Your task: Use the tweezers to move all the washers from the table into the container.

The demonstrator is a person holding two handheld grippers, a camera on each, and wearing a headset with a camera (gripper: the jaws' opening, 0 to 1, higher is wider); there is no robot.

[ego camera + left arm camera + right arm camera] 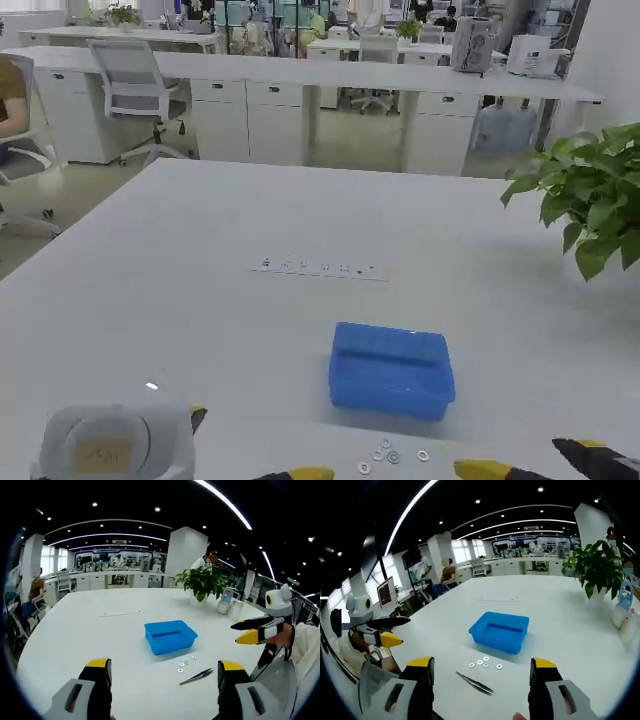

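Lying on the counter [200, 300], tweezers [475, 683] at 6 o'clock of the washers [485, 664], these at 6 o'clock of the blue container [500, 630]; left hand-held gripper [164, 664] and right hand-held gripper [480, 662] both wide, empty; hazard: thin tweezers likely slipping from broad jaws, scattering washers.

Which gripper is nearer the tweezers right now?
Probably right, narrowly. The tweezers lie between the right gripper's open jaws, just left of centre. From the left gripper they sit off toward its right jaw.
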